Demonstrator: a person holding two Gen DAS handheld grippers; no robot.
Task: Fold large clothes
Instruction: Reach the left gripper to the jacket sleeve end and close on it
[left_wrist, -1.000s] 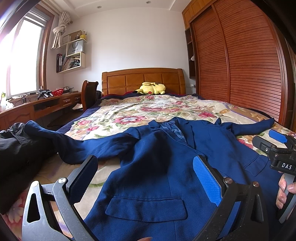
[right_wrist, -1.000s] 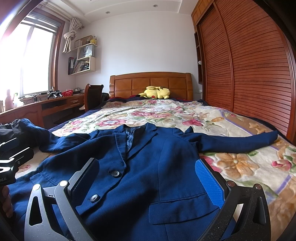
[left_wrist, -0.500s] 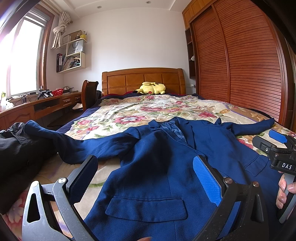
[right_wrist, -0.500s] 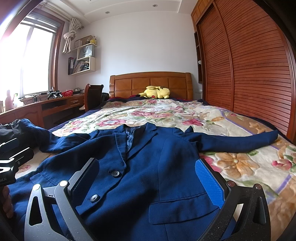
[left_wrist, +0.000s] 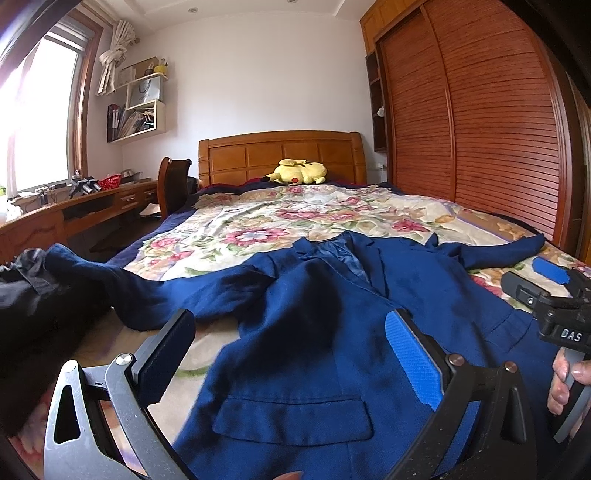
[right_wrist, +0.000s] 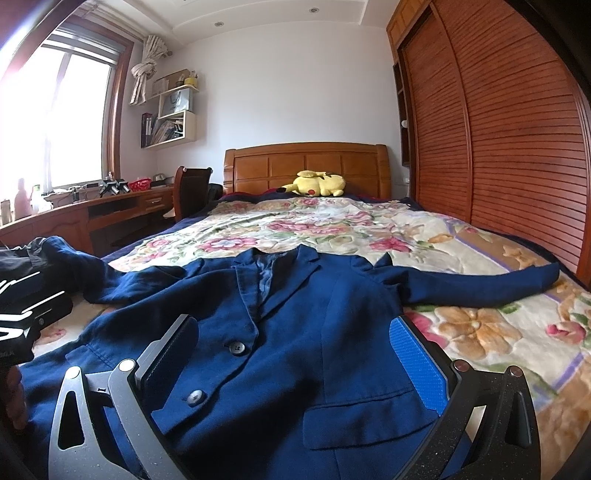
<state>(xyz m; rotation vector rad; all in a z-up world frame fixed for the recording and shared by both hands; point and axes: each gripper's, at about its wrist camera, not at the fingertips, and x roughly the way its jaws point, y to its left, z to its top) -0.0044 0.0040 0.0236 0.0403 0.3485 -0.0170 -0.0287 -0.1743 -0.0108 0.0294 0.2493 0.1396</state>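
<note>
On the floral bedspread (right_wrist: 369, 229), a navy blazer (right_wrist: 295, 332) lies flat, front up, sleeves spread to both sides. The left tool (left_wrist: 291, 354) and right tool (right_wrist: 295, 354) hover over the blazer's hem, both released, jaws spread wide, empty. Beyond the blazer's collar, a yellow plush toy (right_wrist: 319, 184) rests against the headboard (right_wrist: 306, 162).

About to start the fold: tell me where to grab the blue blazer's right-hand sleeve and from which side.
Grip the sleeve at its cuff end. It lies flat and straight, stretched out toward the wardrobe, free of the body. Probably bring the right tool in from the near side.
</note>
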